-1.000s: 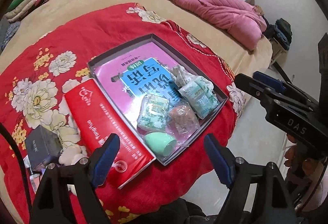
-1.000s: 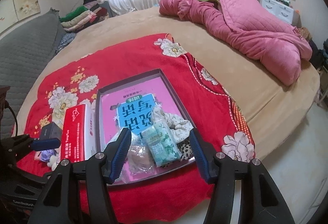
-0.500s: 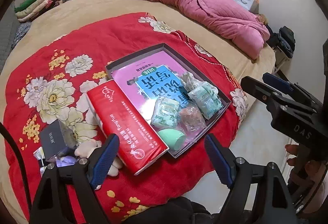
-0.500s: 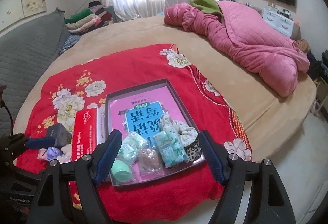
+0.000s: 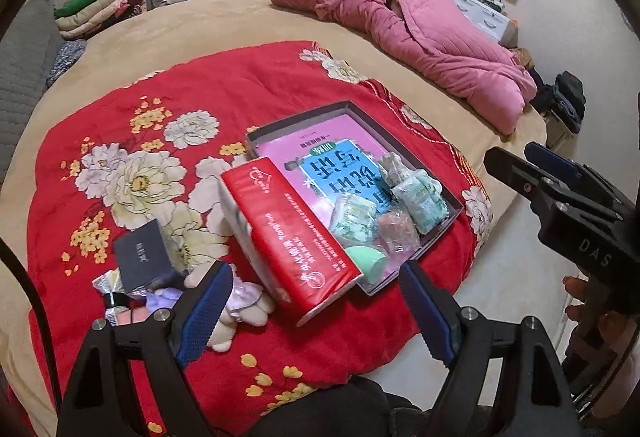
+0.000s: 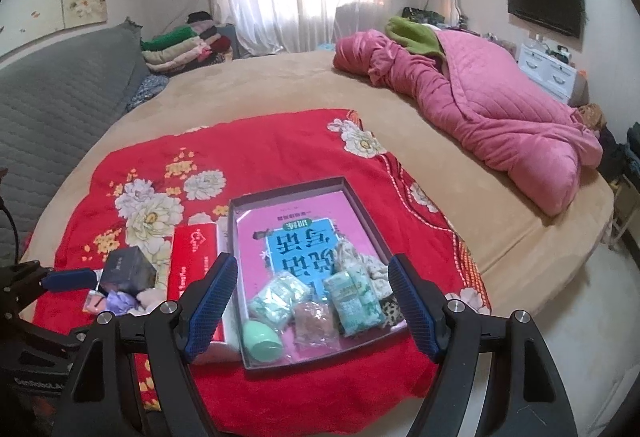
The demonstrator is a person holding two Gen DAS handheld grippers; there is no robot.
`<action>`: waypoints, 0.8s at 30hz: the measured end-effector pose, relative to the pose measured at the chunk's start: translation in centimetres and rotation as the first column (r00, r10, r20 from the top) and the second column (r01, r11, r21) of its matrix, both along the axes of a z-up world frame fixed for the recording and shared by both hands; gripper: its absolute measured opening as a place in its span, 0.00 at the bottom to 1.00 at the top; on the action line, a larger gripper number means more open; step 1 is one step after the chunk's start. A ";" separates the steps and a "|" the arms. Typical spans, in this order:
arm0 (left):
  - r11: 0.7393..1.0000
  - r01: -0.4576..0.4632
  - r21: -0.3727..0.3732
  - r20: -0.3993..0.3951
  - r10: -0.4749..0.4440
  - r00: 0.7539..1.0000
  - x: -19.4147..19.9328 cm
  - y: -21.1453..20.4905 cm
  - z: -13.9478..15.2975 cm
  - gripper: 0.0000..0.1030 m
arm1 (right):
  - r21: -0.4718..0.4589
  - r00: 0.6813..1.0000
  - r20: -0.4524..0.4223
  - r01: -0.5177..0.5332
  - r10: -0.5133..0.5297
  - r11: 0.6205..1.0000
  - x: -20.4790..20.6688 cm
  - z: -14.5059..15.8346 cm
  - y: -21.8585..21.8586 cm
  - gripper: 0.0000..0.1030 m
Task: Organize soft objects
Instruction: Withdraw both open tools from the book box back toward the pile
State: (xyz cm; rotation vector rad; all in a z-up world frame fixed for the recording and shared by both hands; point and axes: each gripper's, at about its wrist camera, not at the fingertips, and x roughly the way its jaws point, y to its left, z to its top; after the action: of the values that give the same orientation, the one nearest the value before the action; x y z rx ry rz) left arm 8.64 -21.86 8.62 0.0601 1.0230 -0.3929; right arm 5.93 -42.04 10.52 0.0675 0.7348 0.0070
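Note:
A shallow grey box point(image 5: 304, 115) point(image 6: 288, 189) lies on a red floral blanket point(image 5: 200, 89), lined with a pink and blue book. Its near end holds two pale green tissue packets point(image 5: 354, 217) point(image 6: 352, 297), a clear pouch point(image 5: 396, 231), a mint egg sponge point(image 5: 366, 263) point(image 6: 260, 337) and some patterned cloth. A red tissue pack point(image 5: 288, 229) point(image 6: 192, 257) lies along the box's left side. My left gripper point(image 5: 316, 313) hovers open above the pack's near end. My right gripper point(image 6: 312, 301) point(image 5: 516, 157) hangs open above the box's near end. Neither holds anything.
Left of the red pack lie a dark small box point(image 5: 142, 257) point(image 6: 128, 269), a pale plush toy point(image 5: 240, 301) and small wrapped bits. A pink quilt point(image 5: 432, 37) point(image 6: 492, 105) is heaped at the bed's far right. Folded clothes point(image 5: 96, 9) are stacked far left. The floor is right of the bed.
Both grippers have pulled back and risen, so the box and pack look smaller and the plush toy and dark box came into view. The right jaws widened a little.

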 end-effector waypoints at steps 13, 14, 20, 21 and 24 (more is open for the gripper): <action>0.997 -0.071 -0.016 0.030 0.071 0.997 -1.1 3.7 1.4 0.82 | 0.008 0.998 0.035 -0.051 0.051 0.999 -0.3 1.6 3.1 0.77; 0.997 -0.076 -0.018 0.032 0.077 0.997 -1.3 4.1 1.5 0.82 | 0.008 0.998 0.038 -0.051 0.051 0.999 -0.4 1.7 3.2 0.77; 0.994 -0.106 -0.034 0.039 0.107 0.994 -1.6 6.0 2.1 0.82 | 0.028 0.996 0.048 -0.076 0.074 0.997 -0.4 2.2 4.7 0.77; 0.993 -0.112 -0.036 0.039 0.113 0.993 -1.7 6.4 2.1 0.82 | 0.028 0.995 0.051 -0.082 0.080 0.996 -0.5 2.4 5.0 0.77; 0.991 -0.128 -0.041 0.041 0.129 0.991 -1.9 7.4 2.2 0.82 | 0.019 0.993 0.058 -0.104 0.102 0.994 -0.7 2.7 6.1 0.77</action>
State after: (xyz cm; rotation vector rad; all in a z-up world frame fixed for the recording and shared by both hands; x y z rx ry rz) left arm 6.79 -14.44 10.85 -0.0316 0.9702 -0.2924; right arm 5.27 -35.94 13.21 0.0497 0.6809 0.1148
